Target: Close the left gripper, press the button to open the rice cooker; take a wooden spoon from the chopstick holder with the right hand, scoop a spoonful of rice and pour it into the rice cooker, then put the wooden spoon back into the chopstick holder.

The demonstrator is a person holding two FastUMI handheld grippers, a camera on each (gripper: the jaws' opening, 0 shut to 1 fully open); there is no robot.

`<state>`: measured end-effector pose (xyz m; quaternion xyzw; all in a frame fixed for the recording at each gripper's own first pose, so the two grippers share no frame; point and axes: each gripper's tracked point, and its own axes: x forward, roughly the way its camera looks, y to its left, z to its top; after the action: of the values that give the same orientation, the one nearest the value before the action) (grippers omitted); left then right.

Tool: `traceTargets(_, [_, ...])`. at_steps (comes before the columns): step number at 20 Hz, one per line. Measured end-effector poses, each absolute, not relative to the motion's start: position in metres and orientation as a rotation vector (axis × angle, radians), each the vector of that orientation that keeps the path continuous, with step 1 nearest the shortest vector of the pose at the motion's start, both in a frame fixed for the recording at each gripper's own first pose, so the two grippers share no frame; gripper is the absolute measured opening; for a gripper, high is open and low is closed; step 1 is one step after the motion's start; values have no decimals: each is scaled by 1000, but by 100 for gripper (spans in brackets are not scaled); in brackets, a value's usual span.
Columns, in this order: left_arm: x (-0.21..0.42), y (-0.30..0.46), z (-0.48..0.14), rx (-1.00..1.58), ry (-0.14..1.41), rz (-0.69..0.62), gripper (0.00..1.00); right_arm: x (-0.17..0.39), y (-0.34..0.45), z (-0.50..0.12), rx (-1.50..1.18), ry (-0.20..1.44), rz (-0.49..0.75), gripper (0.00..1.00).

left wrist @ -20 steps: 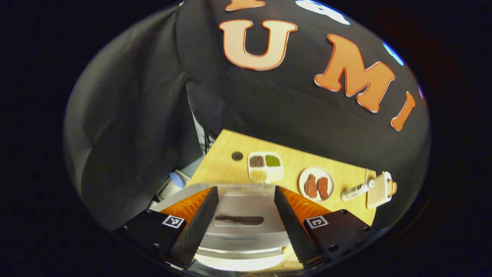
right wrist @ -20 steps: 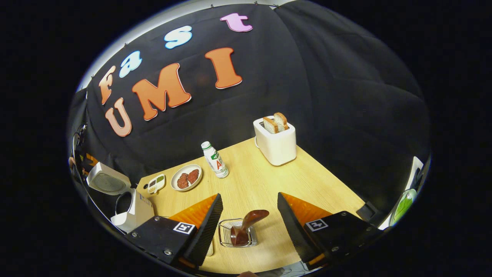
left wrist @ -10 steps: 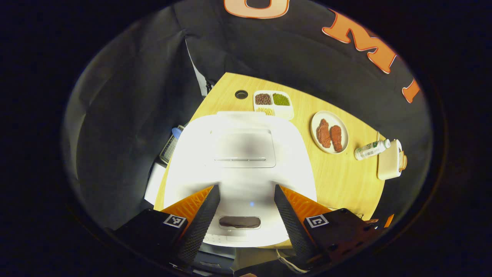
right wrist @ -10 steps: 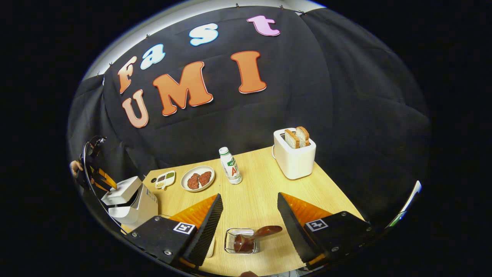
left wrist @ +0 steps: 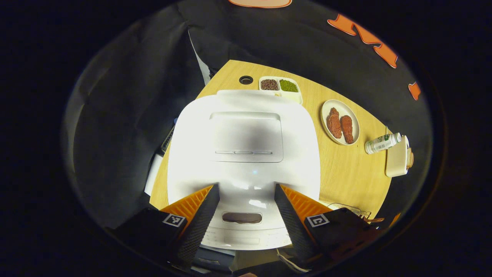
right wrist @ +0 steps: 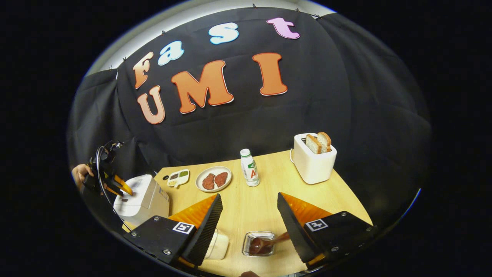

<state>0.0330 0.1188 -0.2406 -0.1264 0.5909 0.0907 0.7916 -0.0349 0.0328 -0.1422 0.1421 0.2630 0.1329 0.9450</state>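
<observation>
The white rice cooker (left wrist: 246,142) stands below my left gripper (left wrist: 246,188) with its lid down. The dark oval button (left wrist: 242,217) lies between and just beyond the open fingers, which touch nothing. In the right gripper view the cooker (right wrist: 144,198) is at the far left, with a hand holding the other gripper (right wrist: 115,184) over its front. My right gripper (right wrist: 250,197) hangs open above the table. Below it, a wire chopstick holder (right wrist: 265,233) holds the wooden spoon (right wrist: 258,246), handle leaning right. A pale cup (right wrist: 219,244) sits partly behind one finger.
On the wooden table (right wrist: 261,200) stand a divided dish of beans (right wrist: 177,177), a plate with two pieces of meat (right wrist: 213,179), a small bottle (right wrist: 250,173) and a white toaster with bread (right wrist: 313,163). The table's right edge runs close behind the toaster.
The cooker's lid has come down from open to shut, and the left gripper now looks down on it. The right gripper view has shifted left, so the holder sits lower and further right.
</observation>
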Motion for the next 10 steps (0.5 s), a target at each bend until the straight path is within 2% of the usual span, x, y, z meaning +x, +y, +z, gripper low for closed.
traceTargets(4, [50,113,-214,-259,1062,151,99,-25,48,-121,258,462,282,89])
traceTargets(6, [60,124,-187,-185,935,173,97,-16,56,-107,241,420,289,89])
traceTargets(7, [63,127,-171,-143,873,178,99,-14,59,-98,238,399,293,90])
traceTargets(10, [69,116,-113,-77,666,147,99,-8,71,-78,206,338,302,89])
